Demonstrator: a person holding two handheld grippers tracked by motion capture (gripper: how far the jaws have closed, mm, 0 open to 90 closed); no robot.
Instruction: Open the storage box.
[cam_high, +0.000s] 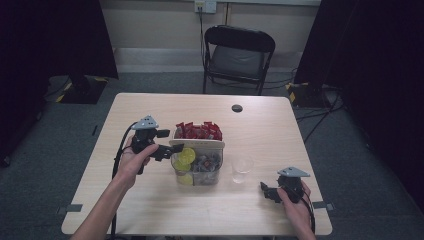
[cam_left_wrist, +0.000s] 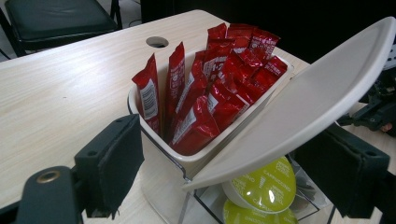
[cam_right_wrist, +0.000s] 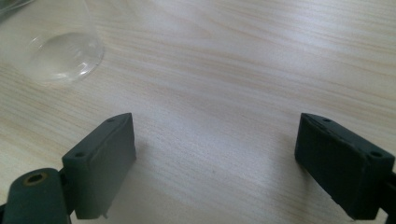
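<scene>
We find the left gripper (cam_high: 171, 148) with jaws wide, at the organizer (cam_high: 197, 155), whose lid (cam_left_wrist: 299, 100) stands tilted open over red sachets (cam_left_wrist: 205, 84) and green pods (cam_left_wrist: 264, 184). The right gripper (cam_high: 263, 190) rests wide on the table (cam_high: 150, 200) near the cup (cam_high: 242, 169). We judge lid-handling in progress; next requires closing jaws on the lid edge or a sachet.

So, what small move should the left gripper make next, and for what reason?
Probably close the left gripper on the white lid. Its jaws stand open on either side of the lid's raised edge, above the yellow-green capsules, so nothing grips the lid yet. The right gripper is open over bare table near the clear cup.
</scene>
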